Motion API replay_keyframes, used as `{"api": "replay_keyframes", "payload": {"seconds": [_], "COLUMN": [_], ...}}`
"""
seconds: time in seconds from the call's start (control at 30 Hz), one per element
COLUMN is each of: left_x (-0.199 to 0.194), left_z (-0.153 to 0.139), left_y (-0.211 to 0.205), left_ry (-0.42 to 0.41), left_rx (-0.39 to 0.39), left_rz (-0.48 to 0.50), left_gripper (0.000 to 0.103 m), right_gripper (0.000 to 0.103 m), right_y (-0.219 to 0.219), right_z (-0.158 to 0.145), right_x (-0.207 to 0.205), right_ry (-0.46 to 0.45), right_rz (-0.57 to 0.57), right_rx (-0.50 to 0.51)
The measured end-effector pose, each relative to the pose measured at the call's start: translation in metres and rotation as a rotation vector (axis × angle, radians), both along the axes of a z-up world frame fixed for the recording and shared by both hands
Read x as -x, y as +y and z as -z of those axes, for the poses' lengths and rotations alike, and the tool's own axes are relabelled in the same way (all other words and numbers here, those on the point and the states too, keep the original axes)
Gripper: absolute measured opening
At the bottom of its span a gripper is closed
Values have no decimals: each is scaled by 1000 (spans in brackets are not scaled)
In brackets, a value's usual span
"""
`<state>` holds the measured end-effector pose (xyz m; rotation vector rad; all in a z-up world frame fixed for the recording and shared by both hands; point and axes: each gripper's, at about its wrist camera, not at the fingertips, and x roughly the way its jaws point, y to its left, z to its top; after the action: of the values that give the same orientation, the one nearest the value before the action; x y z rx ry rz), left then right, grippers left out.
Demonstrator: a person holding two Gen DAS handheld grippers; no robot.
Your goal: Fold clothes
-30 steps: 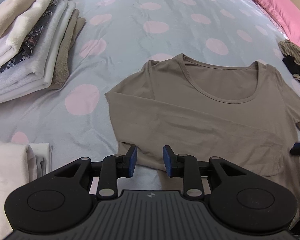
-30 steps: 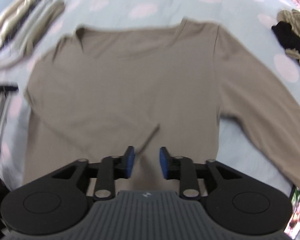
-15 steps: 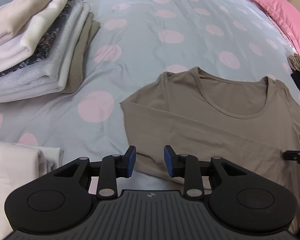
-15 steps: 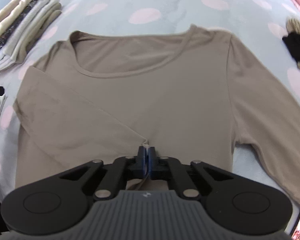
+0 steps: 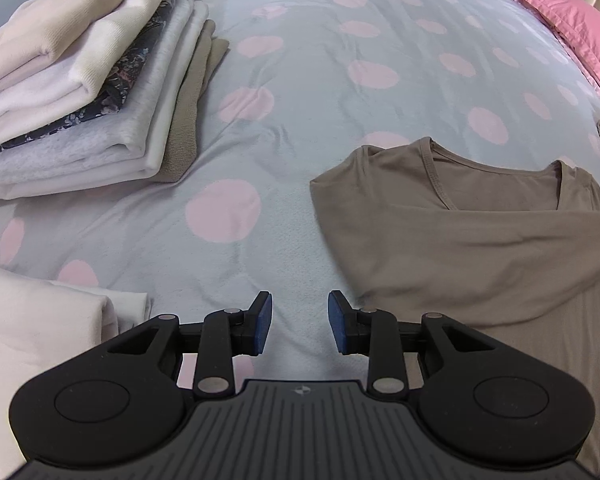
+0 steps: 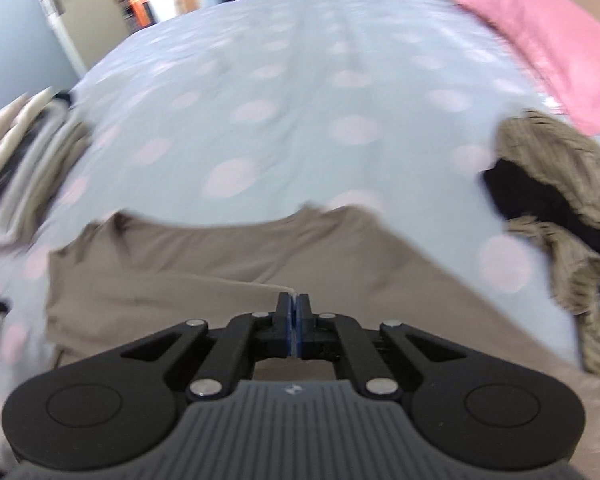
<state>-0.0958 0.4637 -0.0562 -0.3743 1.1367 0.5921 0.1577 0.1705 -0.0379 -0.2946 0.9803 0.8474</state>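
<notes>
A taupe long-sleeved top lies on the spotted bedspread, one sleeve folded across its chest. In the right wrist view the same top fills the lower half, and my right gripper is shut on the cuff of that sleeve, lifting it off the body. My left gripper hangs over bare bedspread just left of the top's lower edge. It stands open with nothing between its blue pads.
A stack of folded clothes sits at the far left, with a pale folded garment nearer. A heap of knitwear and dark clothes lies at the right, beyond it a pink pillow. The grey bedspread stretches ahead.
My right gripper closed on the sleeve cuff, then rose and tilted up, drawing the sleeve with it. The left gripper drifted left, off the top's hem onto bare bedspread.
</notes>
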Motion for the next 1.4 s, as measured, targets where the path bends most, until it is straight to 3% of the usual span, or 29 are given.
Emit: {"api": "replay_keyframes", "payload": {"seconds": [0.1,0.23,0.33,0.67,1.07,1.2,1.33,1.4], "left_x": [-3,-8,-13,-27,-19,-30,-48,-53], "left_z": [2,7,12,30,44,45,53,62], "left_y": [-4,-15,-25,-53,-67,-72,-77,-72], "left_ry": [8,13,29,74,47,-8,21,46], "left_rx": [2,13,22,-3,-53,-88,-151,-139], "left_rz": [24,77,120,239,360,375,365,344], "left_gripper": [29,31,41,41,41,41,41,33], "right_gripper": [3,11,17,42,46,47,48,49], "right_y": [0,3,0,6,-18,-14,-9,-9], "right_z": [11,20,21,34,39,37,37,38], "right_x": [-14,-16,-14,12,5,7,11,12], "right_ry": [23,24,47,88,117,124,125,122], "right_rz": [38,56,47,-55,-22,-40,-65,-75], "right_rx": [18,60,54,104,119,111,106,115]}}
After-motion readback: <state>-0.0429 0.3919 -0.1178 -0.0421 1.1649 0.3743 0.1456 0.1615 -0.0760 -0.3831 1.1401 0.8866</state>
